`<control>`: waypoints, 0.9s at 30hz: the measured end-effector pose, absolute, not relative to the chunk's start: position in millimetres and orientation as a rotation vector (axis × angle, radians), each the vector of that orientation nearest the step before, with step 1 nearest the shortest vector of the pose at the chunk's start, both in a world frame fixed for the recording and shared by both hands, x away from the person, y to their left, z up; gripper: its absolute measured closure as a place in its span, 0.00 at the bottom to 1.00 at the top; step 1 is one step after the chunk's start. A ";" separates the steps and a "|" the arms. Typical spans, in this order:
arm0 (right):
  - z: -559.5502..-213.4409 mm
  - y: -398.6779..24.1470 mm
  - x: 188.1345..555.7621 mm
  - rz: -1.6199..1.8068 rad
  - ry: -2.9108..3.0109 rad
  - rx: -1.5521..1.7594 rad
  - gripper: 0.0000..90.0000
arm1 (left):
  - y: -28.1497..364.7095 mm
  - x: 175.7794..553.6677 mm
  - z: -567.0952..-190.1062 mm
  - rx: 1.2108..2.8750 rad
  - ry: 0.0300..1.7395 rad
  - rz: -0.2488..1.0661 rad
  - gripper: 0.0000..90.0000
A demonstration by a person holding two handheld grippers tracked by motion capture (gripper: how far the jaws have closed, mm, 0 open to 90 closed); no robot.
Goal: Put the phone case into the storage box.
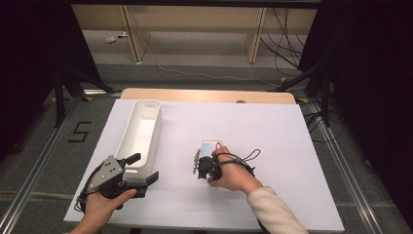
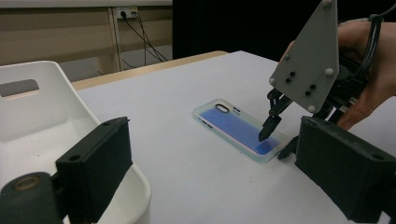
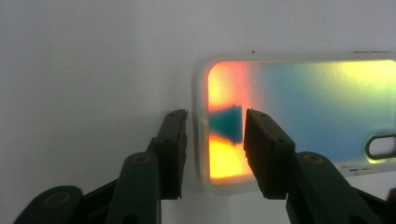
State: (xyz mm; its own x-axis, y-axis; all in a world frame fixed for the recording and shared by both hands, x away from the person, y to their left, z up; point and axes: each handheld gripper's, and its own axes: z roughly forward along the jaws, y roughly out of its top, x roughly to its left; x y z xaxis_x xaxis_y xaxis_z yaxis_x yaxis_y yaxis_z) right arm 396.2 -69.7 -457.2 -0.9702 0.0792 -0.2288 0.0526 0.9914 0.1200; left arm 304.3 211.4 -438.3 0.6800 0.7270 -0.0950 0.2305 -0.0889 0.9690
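Observation:
A translucent phone case [image 1: 210, 146] with an iridescent blue back lies flat on the white table sheet [image 1: 272, 126], near the middle. My right gripper [image 1: 206, 156] points down at its near end. In the right gripper view its jaws straddle the short end rim of the case [image 3: 303, 102]: one finger [image 3: 173, 149] stands outside the rim with a small gap, the other [image 3: 261, 149] over the case's inner face. The right gripper [image 3: 212, 135] is open. My left gripper [image 1: 143, 168] is held open at the front left, beside the white bin [image 1: 157, 131], with nothing between its jaws.
The long white bin [image 2: 28, 67] stands lengthwise on the left part of the table and looks empty. A black cable [image 1: 251, 156] loops on the sheet right of my right hand. Beyond the far wooden table edge [image 1: 204, 95] lies floor with cables.

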 end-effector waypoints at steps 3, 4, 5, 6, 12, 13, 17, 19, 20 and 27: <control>-457.2 -69.7 395.0 0.166 2.907 0.088 0.73 | 211.4 303.9 -438.2 1.647 0.790 0.496 0.11; -457.1 -69.6 394.6 0.162 2.913 0.096 0.75 | 211.4 303.9 -438.2 1.647 0.790 0.496 0.11; -457.9 -70.0 395.9 0.170 2.912 0.067 0.76 | 211.4 304.0 -438.2 1.648 0.788 0.496 0.11; -457.6 -69.8 396.3 0.164 2.911 0.052 0.77 | 211.4 304.1 -438.2 1.647 0.789 0.495 0.11; -457.8 -68.4 393.8 0.150 2.924 0.057 0.85 | 211.2 304.9 -438.9 1.644 0.783 0.491 0.11; -457.9 -68.6 393.8 0.147 2.927 0.054 0.85 | 211.2 304.8 -438.8 1.644 0.784 0.492 0.11; -457.0 -67.2 390.3 0.113 2.927 0.092 0.87 | 211.4 304.2 -438.3 1.649 0.790 0.495 0.11; -457.9 -66.4 390.5 0.133 2.923 0.056 0.88 | 211.4 304.2 -438.4 1.650 0.790 0.496 0.11; -457.9 -66.1 389.8 0.124 2.917 0.060 0.88 | 211.1 304.8 -438.8 1.644 0.784 0.492 0.11; -458.8 -66.2 390.9 0.135 2.916 0.012 0.89 | 211.3 304.9 -438.9 1.644 0.785 0.490 0.11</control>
